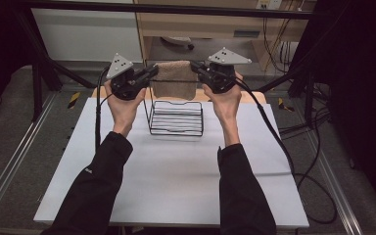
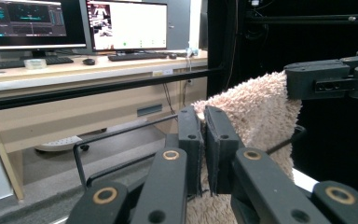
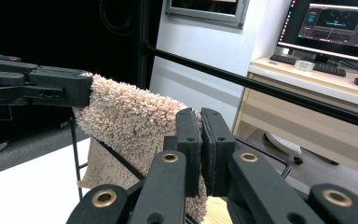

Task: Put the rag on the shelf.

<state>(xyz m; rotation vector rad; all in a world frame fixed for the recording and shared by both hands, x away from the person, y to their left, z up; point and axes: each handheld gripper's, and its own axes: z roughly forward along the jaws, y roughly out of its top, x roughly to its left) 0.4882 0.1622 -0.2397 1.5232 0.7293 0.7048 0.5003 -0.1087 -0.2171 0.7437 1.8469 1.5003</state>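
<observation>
Your left gripper [image 1: 152,72] and right gripper [image 1: 194,66] each pinch a top corner of the fluffy towel [image 1: 175,78] above the wire rack [image 1: 176,117]. I cannot read any words.

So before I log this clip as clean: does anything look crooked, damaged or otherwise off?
Nothing stands out. The towel hangs evenly over the wire rack, held at its top corners by the left gripper and right gripper. The rack stands upright on the white table.
</observation>
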